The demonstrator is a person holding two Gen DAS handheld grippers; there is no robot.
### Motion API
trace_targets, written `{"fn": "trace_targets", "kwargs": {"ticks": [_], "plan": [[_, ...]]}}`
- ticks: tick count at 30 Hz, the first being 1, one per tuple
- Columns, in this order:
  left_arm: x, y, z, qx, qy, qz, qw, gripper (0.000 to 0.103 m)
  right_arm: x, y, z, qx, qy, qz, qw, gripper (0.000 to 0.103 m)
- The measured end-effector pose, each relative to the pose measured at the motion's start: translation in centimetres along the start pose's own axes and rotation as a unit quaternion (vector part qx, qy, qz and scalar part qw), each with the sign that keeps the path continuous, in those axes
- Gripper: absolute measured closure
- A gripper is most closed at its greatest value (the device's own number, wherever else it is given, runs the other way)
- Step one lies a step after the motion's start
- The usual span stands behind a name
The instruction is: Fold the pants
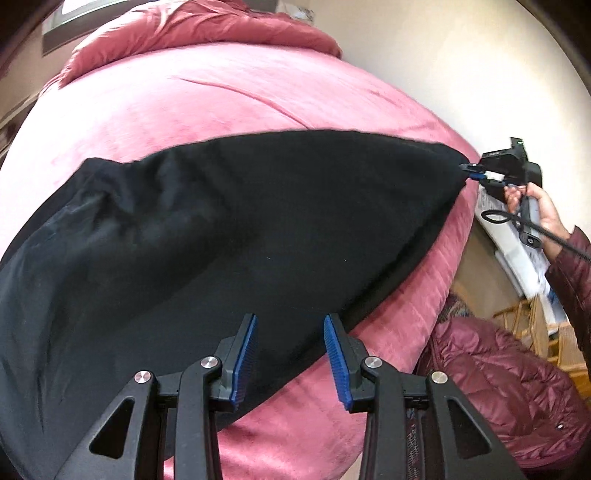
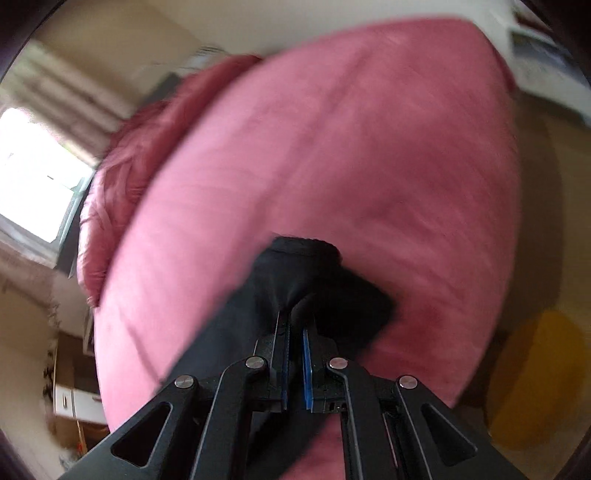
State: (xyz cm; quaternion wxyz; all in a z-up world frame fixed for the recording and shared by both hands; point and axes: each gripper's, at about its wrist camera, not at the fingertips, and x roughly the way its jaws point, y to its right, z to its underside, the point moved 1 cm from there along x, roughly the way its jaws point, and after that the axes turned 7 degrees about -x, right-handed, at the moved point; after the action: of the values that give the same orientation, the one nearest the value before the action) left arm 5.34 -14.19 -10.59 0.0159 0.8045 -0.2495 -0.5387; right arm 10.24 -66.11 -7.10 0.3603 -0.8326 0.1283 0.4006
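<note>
Black pants (image 1: 229, 225) lie spread across a pink bed (image 1: 207, 99). My left gripper (image 1: 290, 325) is open, its blue pads just above the near edge of the pants, holding nothing. My right gripper (image 1: 474, 171) shows at the far right of the left wrist view, pinching a corner of the pants and pulling it taut. In the right wrist view, my right gripper (image 2: 294, 325) is shut on a bunched fold of the black pants (image 2: 314, 280) above the pink bed (image 2: 332, 155). That view is blurred.
A rumpled pink duvet (image 1: 207, 26) lies at the head of the bed. A maroon puffer jacket (image 1: 498, 380) is at the right, beside the bed edge. A window (image 2: 33, 173) is at the left. A yellow object (image 2: 535, 380) sits on the floor.
</note>
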Motion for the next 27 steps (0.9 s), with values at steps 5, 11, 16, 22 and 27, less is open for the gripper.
{"fn": "trace_targets", "kwargs": {"ticks": [5, 11, 16, 22, 27], "plan": [[1.4, 1.7, 0.1, 0.017, -0.015, -0.004, 0.9997, 0.065, 2.1, 2.5, 0.9, 0.028, -0.015, -0.012, 0.999, 0.097], [2.6, 3.1, 0.6, 0.047, -0.021, -0.004, 0.9987, 0.063, 1.2, 2.5, -0.3, 0.014, 0.0, -0.027, 1.0, 0.093], [2.5, 2.7, 1.0, 0.054, -0.017, -0.007, 0.9984, 0.062, 1.3, 2.1, -0.4, 0.007, -0.006, -0.004, 1.0, 0.09], [2.1, 1.5, 1.6, 0.056, -0.01, 0.006, 0.9984, 0.05, -0.9, 1.9, 2.7, -0.014, -0.028, -0.034, 0.999, 0.074], [2.0, 0.6, 1.9, 0.051, 0.0, 0.017, 0.9986, 0.05, -0.9, -2.4, 8.0, -0.076, -0.097, -0.116, 0.986, 0.062]]}}
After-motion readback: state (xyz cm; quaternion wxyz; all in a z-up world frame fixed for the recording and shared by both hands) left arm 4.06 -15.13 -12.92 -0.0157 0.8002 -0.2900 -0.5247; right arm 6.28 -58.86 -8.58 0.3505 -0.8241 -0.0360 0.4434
